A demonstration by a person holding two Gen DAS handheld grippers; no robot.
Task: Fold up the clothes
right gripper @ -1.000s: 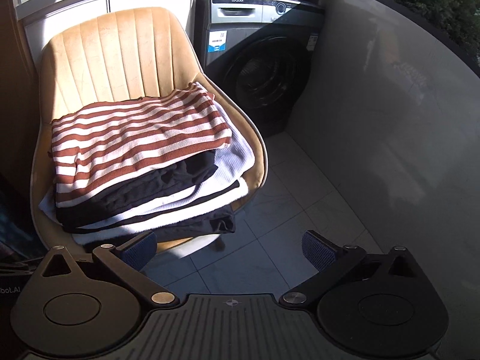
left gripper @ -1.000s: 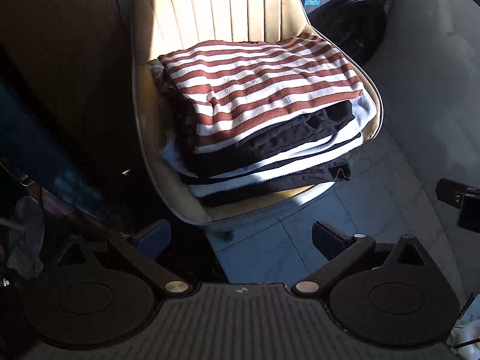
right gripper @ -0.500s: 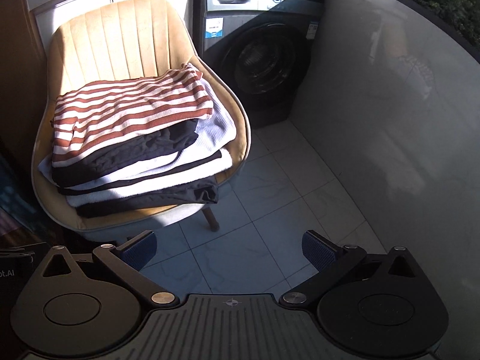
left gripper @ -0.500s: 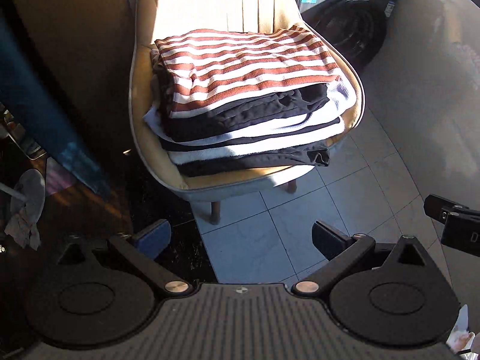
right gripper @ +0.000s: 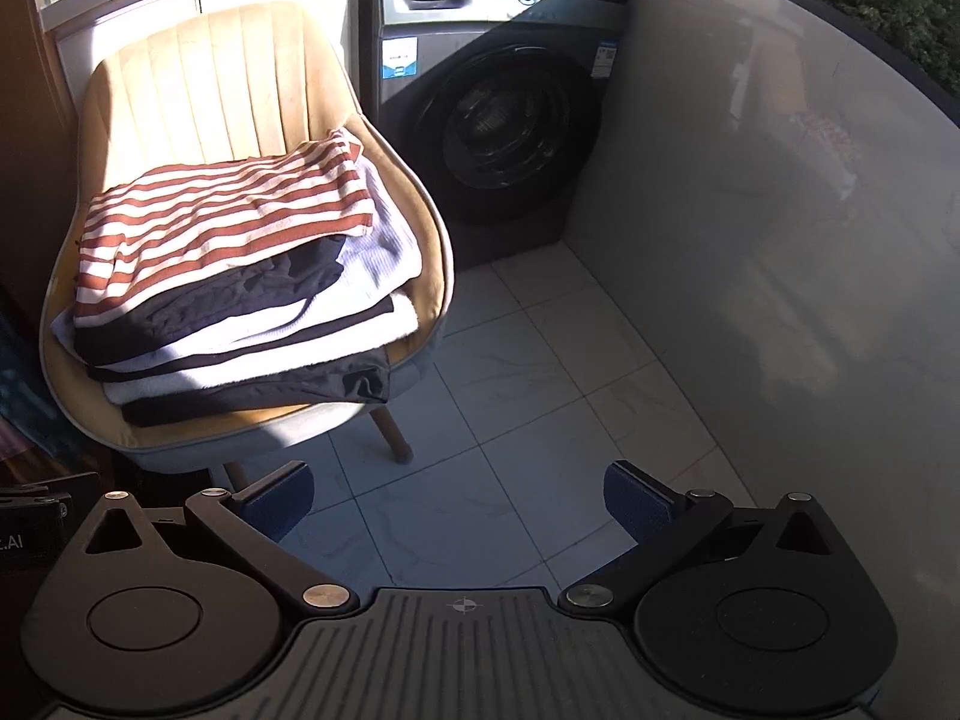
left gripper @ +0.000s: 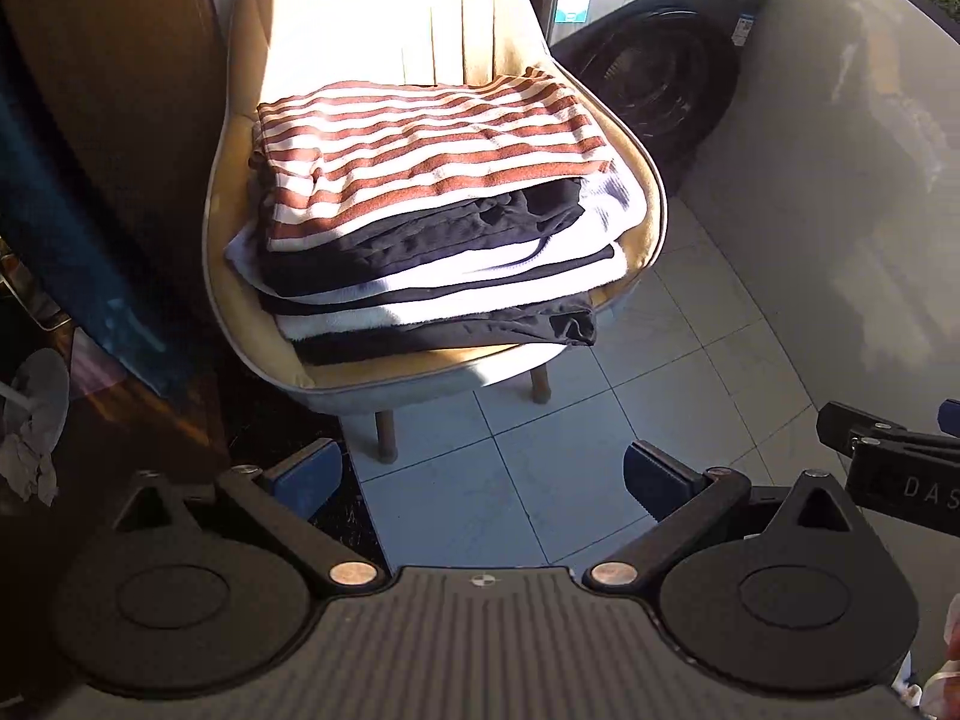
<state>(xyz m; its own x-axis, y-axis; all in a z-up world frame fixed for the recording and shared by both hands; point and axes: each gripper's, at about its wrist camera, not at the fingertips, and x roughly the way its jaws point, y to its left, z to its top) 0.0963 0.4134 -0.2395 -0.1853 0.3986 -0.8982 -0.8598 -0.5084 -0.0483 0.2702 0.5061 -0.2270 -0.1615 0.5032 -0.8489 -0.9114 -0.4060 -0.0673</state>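
A stack of folded clothes [left gripper: 432, 240] [right gripper: 240, 294] rests on the seat of a tan upholstered chair [left gripper: 645, 180] [right gripper: 198, 96]. On top lies a rust-and-white striped garment [left gripper: 432, 156] [right gripper: 228, 216]; under it are black and white pieces. My left gripper [left gripper: 483, 477] hangs open over the floor tiles, well short of the chair, with nothing between its fingers. Likewise open and holding nothing, my right gripper [right gripper: 459, 498] is over the tiles to the right of the chair's front. The right gripper's body [left gripper: 888, 468] shows at the right edge of the left wrist view.
A dark front-loading washing machine [right gripper: 498, 120] [left gripper: 654, 66] stands behind the chair on the right. A grey wall panel [right gripper: 780, 210] runs along the right side. Pale floor tiles [right gripper: 540, 384] lie between chair and wall. Dark wooden furniture [left gripper: 108, 120] stands left of the chair.
Both grippers have drawn back and away from the chair; the stack looks smaller and more floor shows. The clothes have not moved.
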